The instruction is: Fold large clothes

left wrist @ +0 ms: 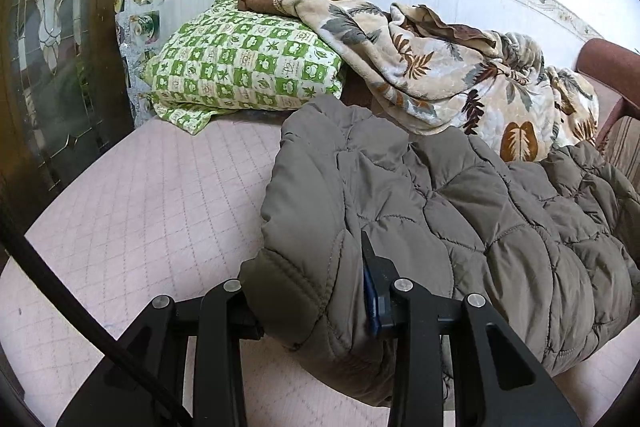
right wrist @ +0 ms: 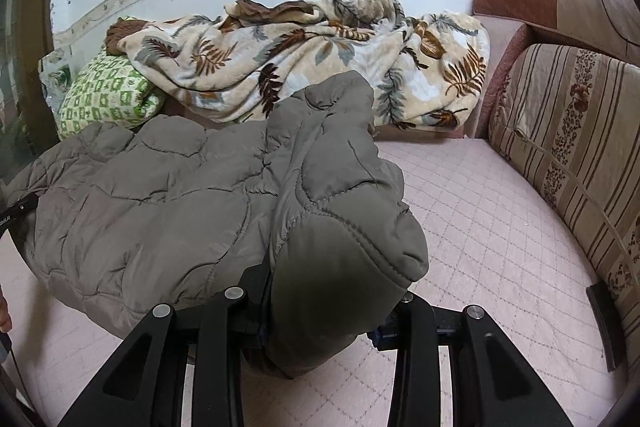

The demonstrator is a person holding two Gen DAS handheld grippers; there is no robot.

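The grey quilted jacket lies on the pink quilted mattress, its near edge lifted. The left gripper has its jaws clamped on one corner, and the right gripper clamps another. At twelve o'clock lie a leaf-print blanket and a green checked pillow.
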